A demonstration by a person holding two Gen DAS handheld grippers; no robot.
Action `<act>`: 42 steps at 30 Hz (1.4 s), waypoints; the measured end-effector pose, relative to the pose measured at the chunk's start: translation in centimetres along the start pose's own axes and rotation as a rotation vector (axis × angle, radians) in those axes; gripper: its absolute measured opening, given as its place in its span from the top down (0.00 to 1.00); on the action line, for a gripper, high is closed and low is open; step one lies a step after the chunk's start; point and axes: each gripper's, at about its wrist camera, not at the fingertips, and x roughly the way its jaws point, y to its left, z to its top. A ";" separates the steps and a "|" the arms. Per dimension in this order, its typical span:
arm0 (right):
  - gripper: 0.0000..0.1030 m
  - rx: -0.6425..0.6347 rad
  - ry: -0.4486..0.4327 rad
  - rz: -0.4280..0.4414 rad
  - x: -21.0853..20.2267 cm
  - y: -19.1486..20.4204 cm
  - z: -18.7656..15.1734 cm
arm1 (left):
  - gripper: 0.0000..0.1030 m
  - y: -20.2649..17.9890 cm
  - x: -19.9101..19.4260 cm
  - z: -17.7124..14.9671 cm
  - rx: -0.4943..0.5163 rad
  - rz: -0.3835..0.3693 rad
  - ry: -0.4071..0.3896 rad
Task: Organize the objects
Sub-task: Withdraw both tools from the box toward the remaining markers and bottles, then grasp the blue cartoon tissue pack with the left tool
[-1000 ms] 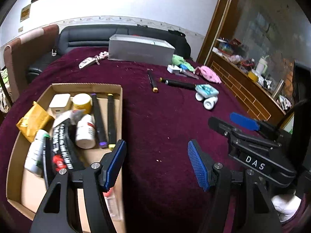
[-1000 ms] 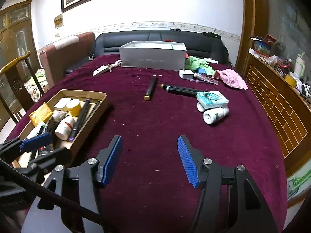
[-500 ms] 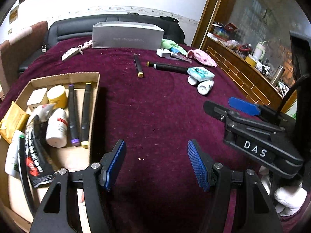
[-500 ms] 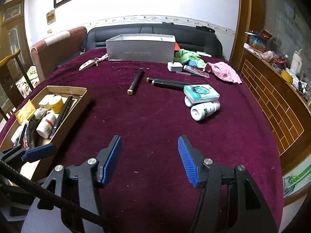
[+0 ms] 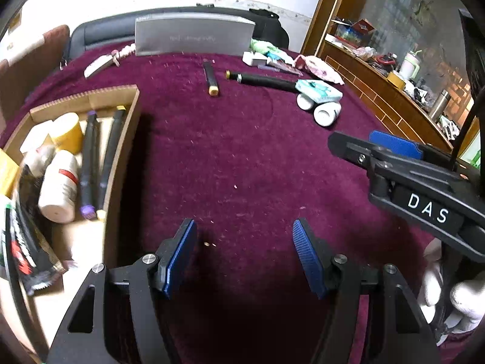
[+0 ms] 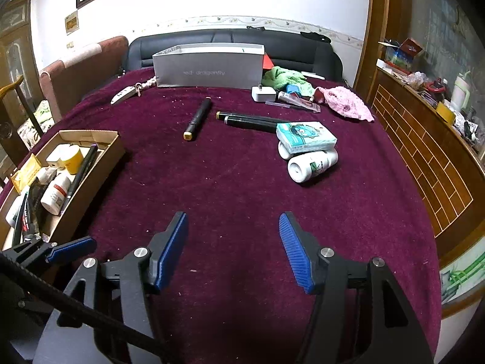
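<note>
Both grippers have advanced across the maroon-covered desk (image 6: pixel 242 188) since a second ago, the left one swinging off the cardboard box (image 5: pixel 121 157) and out over bare cloth, so the loose items now loom larger in both views. The left gripper (image 5: pixel 244 254) and the right gripper (image 6: pixel 233 248) hang side by side above the near edge, jaws released and spread wide with nothing between them, apparently readied for the next pickup. The box sits by the desk's left edge and already holds what has been gathered: two dark markers (image 5: pixel 97 157) lying parallel against its right wall, a white bottle (image 5: pixel 59 188), a yellow-capped jar (image 5: pixel 68 132) and a black sachet (image 5: pixel 24 242), packed lengthwise to save room. Still out toward the far side lie a yellow-tipped marker (image 6: pixel 198 118), two black pens (image 6: pixel 251 121) touching one another, and a teal packet (image 6: pixel 306 138) resting on top of two white bottles (image 6: pixel 312 163) on their sides. A grey carton (image 6: pixel 209 66) stands at the far edge, beside a green cloth (image 6: pixel 285 79) and a pink cloth (image 6: pixel 345 103). The sorting looks partly done; the yellow-tipped marker is the likeliest next reach.
</note>
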 end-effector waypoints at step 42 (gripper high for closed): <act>0.35 0.544 -0.023 0.087 8.5 -17.2 7.4 | 0.02 -3.2 2.2 -0.7 0.174 0.085 0.089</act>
